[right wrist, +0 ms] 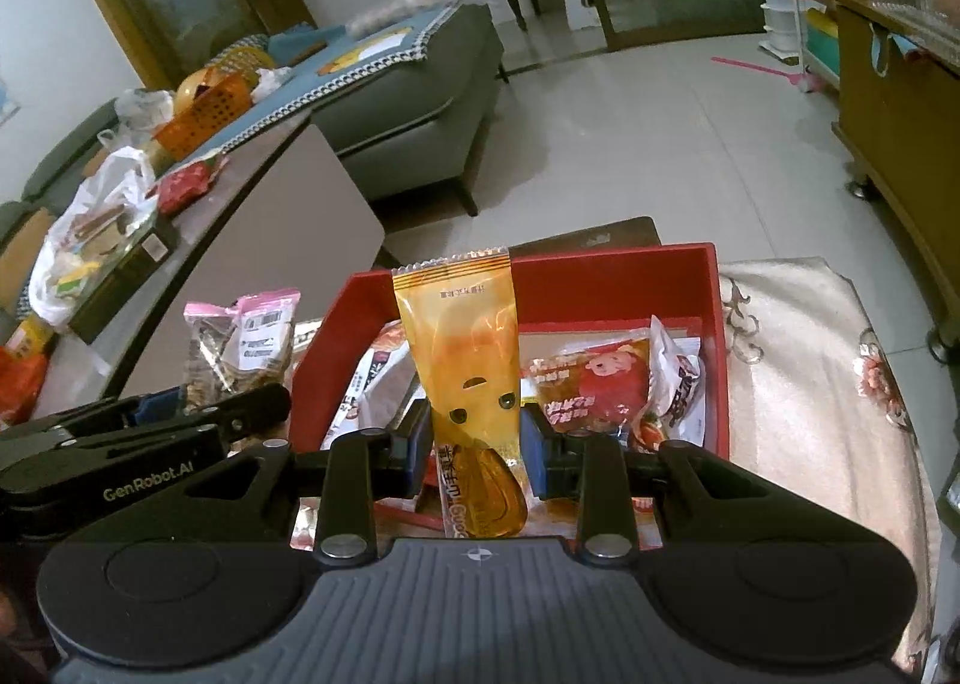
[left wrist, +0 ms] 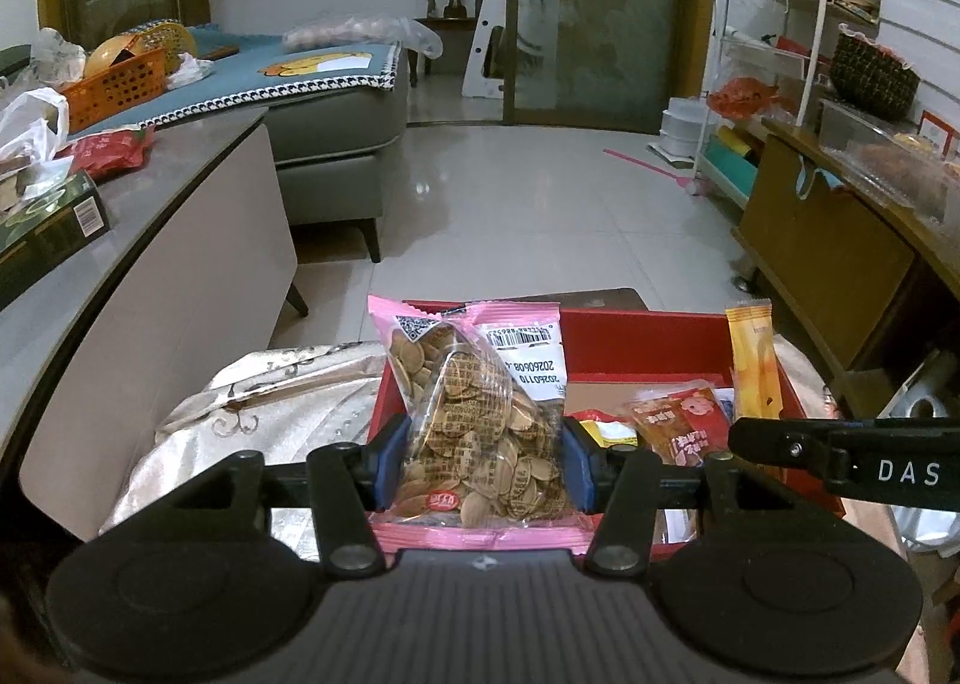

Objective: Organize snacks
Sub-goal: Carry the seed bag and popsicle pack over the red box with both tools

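Note:
My left gripper (left wrist: 483, 459) is shut on a pink-edged clear bag of seeds (left wrist: 480, 420) and holds it upright over the left edge of a red box (left wrist: 648, 339). The bag also shows in the right wrist view (right wrist: 240, 348). My right gripper (right wrist: 474, 444) is shut on a yellow-orange snack packet (right wrist: 468, 360), held upright over the red box (right wrist: 717, 360). That packet shows at the right in the left wrist view (left wrist: 756, 360). Several red and white snack packs (right wrist: 591, 387) lie inside the box.
The box rests on a cream embroidered cloth (right wrist: 804, 384). A grey table (left wrist: 150, 240) at the left carries bags and a dark carton (left wrist: 48, 234). A wooden cabinet (left wrist: 840, 264) stands at the right. A sofa (left wrist: 336, 132) and tiled floor lie beyond.

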Available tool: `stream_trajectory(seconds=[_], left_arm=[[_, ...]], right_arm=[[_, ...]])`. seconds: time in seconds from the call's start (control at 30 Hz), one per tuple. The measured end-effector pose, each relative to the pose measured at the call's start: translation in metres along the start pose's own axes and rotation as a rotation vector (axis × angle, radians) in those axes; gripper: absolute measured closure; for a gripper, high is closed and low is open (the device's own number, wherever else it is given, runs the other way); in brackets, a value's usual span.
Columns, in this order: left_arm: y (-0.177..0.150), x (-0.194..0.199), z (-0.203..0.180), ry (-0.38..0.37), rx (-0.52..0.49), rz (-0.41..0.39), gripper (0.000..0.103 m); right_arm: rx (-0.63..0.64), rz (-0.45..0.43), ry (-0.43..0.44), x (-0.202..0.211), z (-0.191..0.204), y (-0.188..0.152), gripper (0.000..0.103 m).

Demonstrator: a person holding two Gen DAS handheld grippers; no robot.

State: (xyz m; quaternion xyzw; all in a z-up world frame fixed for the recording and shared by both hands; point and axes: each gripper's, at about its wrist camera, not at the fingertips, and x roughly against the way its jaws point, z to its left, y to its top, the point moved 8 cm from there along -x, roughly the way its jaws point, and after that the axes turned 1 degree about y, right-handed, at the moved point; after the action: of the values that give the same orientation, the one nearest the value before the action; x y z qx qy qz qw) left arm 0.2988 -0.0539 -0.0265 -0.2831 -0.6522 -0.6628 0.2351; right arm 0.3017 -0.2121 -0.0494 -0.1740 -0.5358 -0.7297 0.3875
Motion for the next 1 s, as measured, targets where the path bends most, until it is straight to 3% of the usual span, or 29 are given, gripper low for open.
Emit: stream_trajectory(seconds=[1.0], left_arm=[[0.004,-0.023,-0.007,0.021,-0.009,0.01,0.057]], right_arm=[[-0.05,0.007,-0.022,-0.007,-0.024,0.005,0.063]])
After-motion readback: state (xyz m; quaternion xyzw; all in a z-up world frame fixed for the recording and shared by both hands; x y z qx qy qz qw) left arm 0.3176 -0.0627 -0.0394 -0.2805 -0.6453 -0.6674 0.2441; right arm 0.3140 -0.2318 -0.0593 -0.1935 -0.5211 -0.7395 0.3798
